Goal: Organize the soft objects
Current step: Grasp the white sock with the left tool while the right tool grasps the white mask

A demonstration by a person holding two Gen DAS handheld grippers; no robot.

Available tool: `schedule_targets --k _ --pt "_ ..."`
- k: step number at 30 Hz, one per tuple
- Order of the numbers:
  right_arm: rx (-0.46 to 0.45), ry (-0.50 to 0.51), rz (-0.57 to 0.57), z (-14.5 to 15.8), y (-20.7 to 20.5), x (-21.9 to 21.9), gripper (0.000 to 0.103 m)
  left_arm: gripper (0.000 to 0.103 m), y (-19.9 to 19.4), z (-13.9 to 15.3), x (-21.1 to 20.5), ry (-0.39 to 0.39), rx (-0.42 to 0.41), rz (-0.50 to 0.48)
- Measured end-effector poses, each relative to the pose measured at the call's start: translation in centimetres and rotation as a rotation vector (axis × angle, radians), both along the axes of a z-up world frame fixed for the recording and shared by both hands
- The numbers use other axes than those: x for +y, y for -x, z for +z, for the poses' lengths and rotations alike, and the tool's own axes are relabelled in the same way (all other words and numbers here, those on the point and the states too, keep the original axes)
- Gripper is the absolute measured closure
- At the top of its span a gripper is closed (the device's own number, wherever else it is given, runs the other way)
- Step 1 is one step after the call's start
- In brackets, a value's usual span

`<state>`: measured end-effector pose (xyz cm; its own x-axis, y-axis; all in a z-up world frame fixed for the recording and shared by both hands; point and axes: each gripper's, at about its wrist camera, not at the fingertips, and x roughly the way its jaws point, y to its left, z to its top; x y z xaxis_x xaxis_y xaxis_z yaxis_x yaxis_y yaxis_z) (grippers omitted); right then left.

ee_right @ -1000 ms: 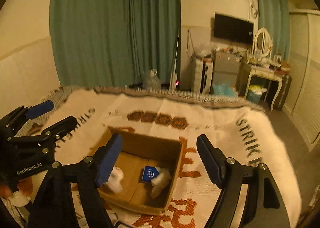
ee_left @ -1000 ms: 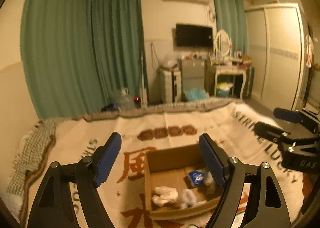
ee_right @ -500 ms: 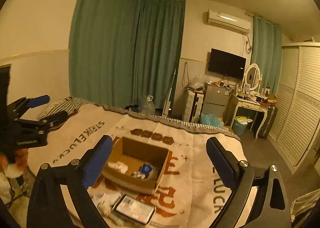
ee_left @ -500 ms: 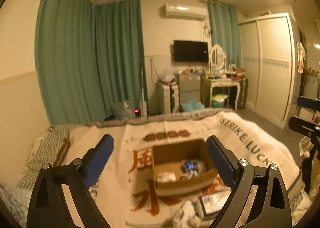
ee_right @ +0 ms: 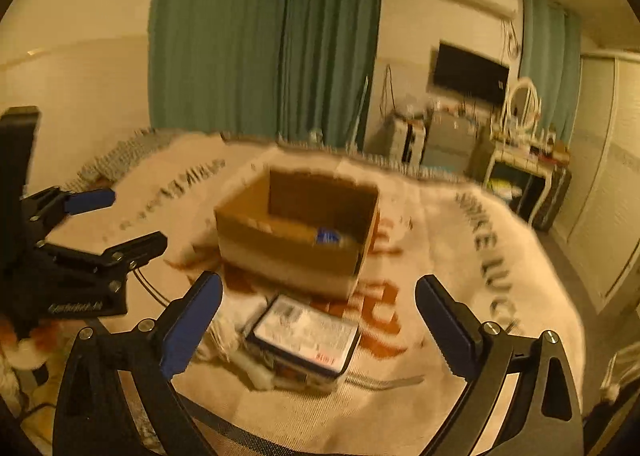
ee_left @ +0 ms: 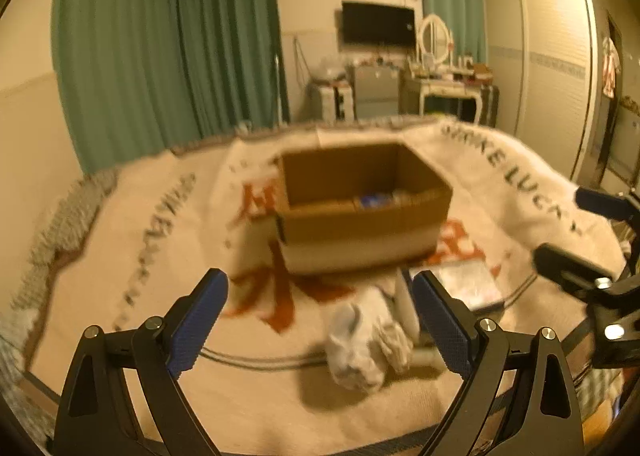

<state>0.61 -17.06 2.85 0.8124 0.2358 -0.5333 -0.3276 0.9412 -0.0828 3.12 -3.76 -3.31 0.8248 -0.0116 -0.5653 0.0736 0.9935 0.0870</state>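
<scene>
An open cardboard box (ee_left: 360,207) stands on the patterned blanket (ee_left: 140,256); it also shows in the right wrist view (ee_right: 296,236), with a blue packet (ee_right: 327,236) inside. White crumpled soft items (ee_left: 366,340) lie in front of the box, just ahead of my left gripper (ee_left: 320,316), which is open and empty. My right gripper (ee_right: 318,320) is open and empty above a flat pack with a printed label (ee_right: 304,340). White soft items (ee_right: 228,332) lie left of that pack. Each gripper shows at the edge of the other's view.
The blanket covers a bed whose near edge is just below the grippers. Green curtains (ee_left: 168,55), a TV (ee_left: 378,23), a dressing table (ee_left: 448,91) and a wardrobe (ee_left: 552,67) stand at the far side of the room.
Both grippers have dropped from high above the bed to low near its front edge. The box now looks closer and side-on, and the soft items and flat pack lie right ahead.
</scene>
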Motion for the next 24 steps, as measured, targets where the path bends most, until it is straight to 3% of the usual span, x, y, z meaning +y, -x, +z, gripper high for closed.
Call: schedule_targets --k 4,8,10,11,19,20,22,24 --pt "0.104 0.005 -0.03 -5.4 -2.1 0.1 0.005 0.008 -0.7 -4.2 -0.5 0.004 0.081 -0.006" --pt "0.174 -0.008 -0.041 -8.5 -3.3 -0.6 0.005 0.01 -0.8 -7.2 0.2 0.0 0.137 -0.001" --pt "0.196 -0.005 -0.049 -9.7 -3.8 -0.8 0.005 0.013 -0.8 -8.4 0.5 0.012 0.166 -0.009" --pt "0.201 -0.005 -0.054 -10.0 -4.0 -0.9 0.005 0.019 -0.8 -8.9 0.7 0.02 0.18 -0.009" --pt "0.224 -0.033 -0.021 -11.4 -4.8 -0.3 0.005 0.028 -3.0 -10.2 0.1 0.073 0.237 -0.083" --pt "0.234 -0.037 -0.019 -11.6 -4.9 -0.1 0.005 0.031 -3.5 -10.5 -0.1 0.073 0.24 -0.09" --pt "0.247 -0.047 -0.017 -11.8 -5.0 0.1 0.005 0.054 -4.1 -10.8 -0.4 0.093 0.258 -0.116" --pt "0.249 -0.034 -0.024 -12.0 -4.9 0.3 0.005 0.062 -4.1 -10.8 -0.4 0.097 0.259 -0.134"
